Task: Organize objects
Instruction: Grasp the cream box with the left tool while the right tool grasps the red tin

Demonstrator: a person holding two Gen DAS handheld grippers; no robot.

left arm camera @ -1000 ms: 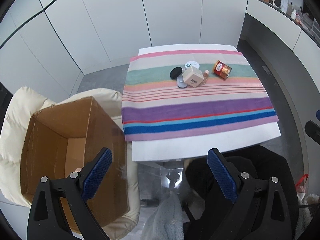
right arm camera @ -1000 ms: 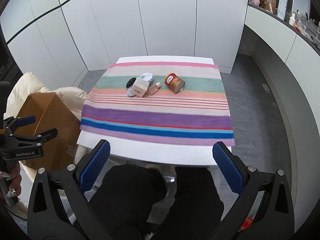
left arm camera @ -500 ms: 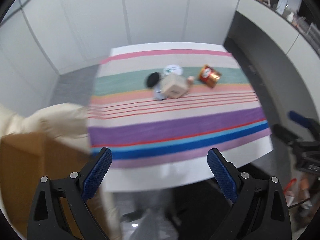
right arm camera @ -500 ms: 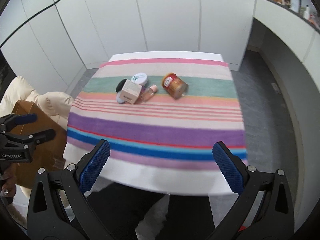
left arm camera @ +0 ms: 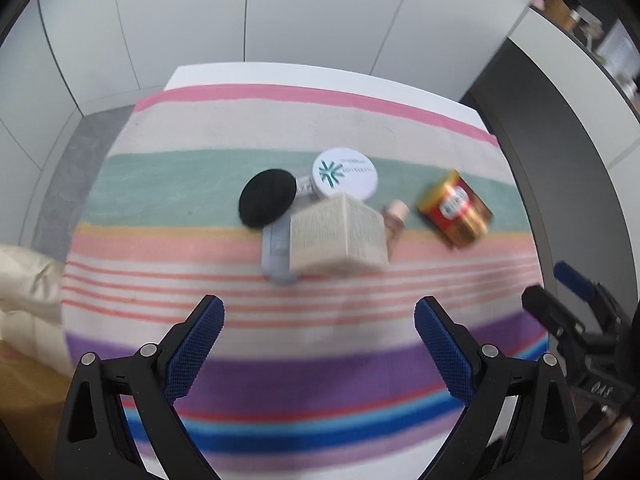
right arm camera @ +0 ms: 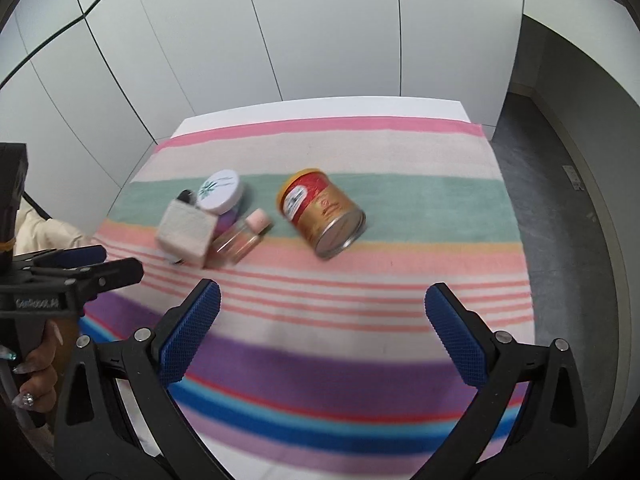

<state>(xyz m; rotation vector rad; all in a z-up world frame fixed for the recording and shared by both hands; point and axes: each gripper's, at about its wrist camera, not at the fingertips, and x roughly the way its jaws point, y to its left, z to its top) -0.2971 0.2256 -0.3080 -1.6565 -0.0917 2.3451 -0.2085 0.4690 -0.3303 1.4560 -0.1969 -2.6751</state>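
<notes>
On the striped cloth (left arm camera: 320, 368) lies a cluster: a beige box (left arm camera: 338, 236) (right arm camera: 186, 234), a round white jar (left arm camera: 345, 174) (right arm camera: 220, 191), a black round compact (left arm camera: 267, 198), a grey tube (left arm camera: 276, 254) and a small pink bottle (right arm camera: 242, 238) (left arm camera: 394, 216). A red and gold can (left arm camera: 456, 210) (right arm camera: 322, 214) lies on its side to the right. My left gripper (left arm camera: 319, 346) is open, above the cloth just short of the box. My right gripper (right arm camera: 320, 332) is open too, short of the can.
The cloth covers a white table (right arm camera: 320, 106) in front of white cabinet doors (right arm camera: 320, 28). A cream cushion (left arm camera: 24, 280) sits off the table's left side. A hand (right arm camera: 34, 372) holds the left gripper's handle. Grey floor (right arm camera: 540, 160) runs along the right.
Both grippers have moved forward over the table toward the objects, which now look larger. The left view swung right, away from the cardboard box. Both stay open.
</notes>
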